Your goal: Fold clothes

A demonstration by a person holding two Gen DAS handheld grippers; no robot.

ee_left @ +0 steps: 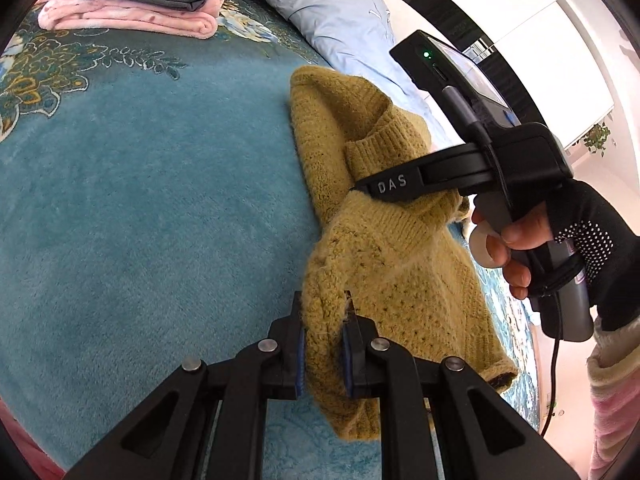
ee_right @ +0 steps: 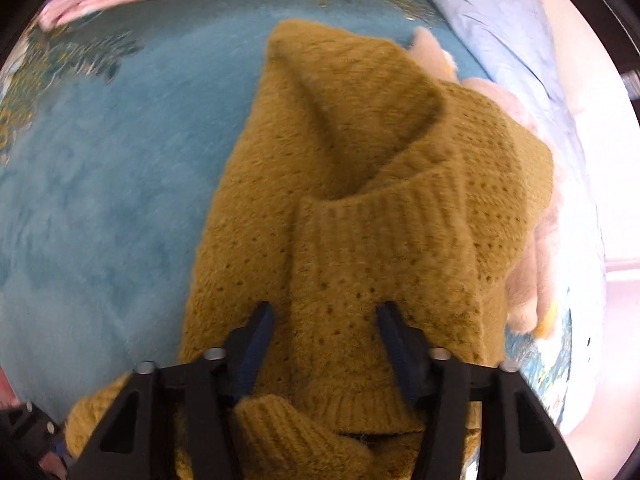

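Note:
A mustard yellow knitted sweater (ee_left: 384,264) lies crumpled on the teal plush blanket (ee_left: 140,208). In the left wrist view my left gripper (ee_left: 324,314) is shut on a bunched fold at the sweater's near edge. My right gripper (ee_left: 360,190), held by a gloved hand (ee_left: 580,240), comes in from the right and its fingers press down on the sweater's middle by a ribbed cuff. In the right wrist view the sweater (ee_right: 380,208) fills the picture. There the right gripper (ee_right: 326,316) stands with its jaws apart, and flat knit with a ribbed band lies between them, not pinched.
A folded pile of grey and pink clothes (ee_left: 132,4) sits at the far left of the bed. A light blue pillow with a daisy print (ee_left: 340,20) lies behind the sweater. A pale pink fluffy garment (ee_right: 532,280) lies against the sweater's right side.

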